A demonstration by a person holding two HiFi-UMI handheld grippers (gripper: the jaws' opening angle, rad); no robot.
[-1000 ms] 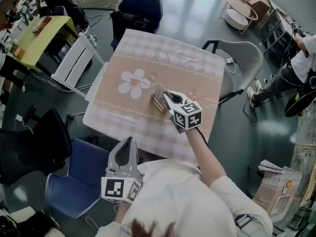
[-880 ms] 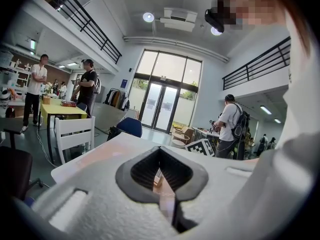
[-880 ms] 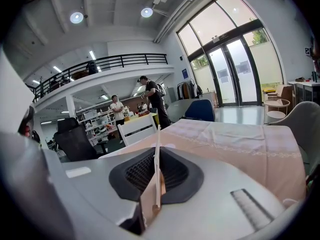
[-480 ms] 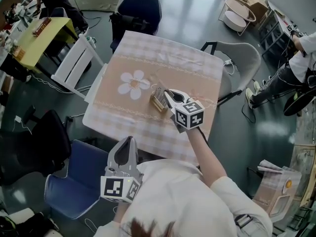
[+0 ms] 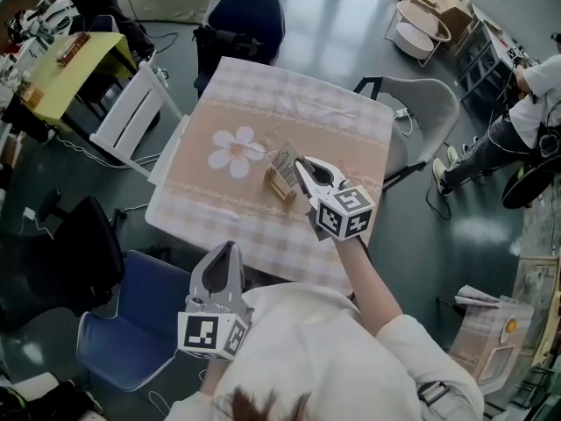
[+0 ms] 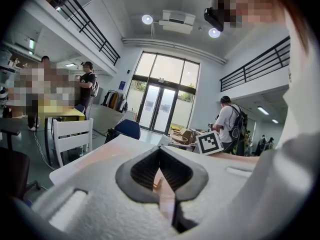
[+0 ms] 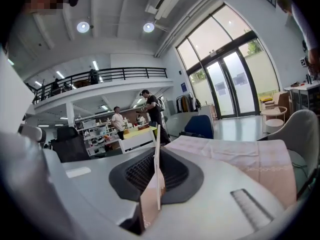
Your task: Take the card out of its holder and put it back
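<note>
On the checked tablecloth (image 5: 289, 95), a small wooden card holder (image 5: 278, 183) stands beside a white flower print. My right gripper (image 5: 301, 165) hovers just right of the holder, shut on a thin pale card (image 5: 283, 159). In the right gripper view the card (image 7: 157, 169) is seen edge-on, upright, pinched between the jaws of the right gripper (image 7: 156, 149). My left gripper (image 5: 226, 251) is held close to my body below the table's near edge, away from the holder. Nothing is between the meeting jaws of the left gripper (image 6: 160, 150).
Chairs ring the table: a dark blue one (image 5: 250, 16) at the far side, a grey one (image 5: 429, 103) at the right, a white one (image 5: 131, 112) at the left, a blue one (image 5: 131, 323) near me. A yellow table (image 5: 61, 68) and people stand further off.
My right gripper has drawn back a little toward me and to the right with the card in it. The left gripper has stayed where it was.
</note>
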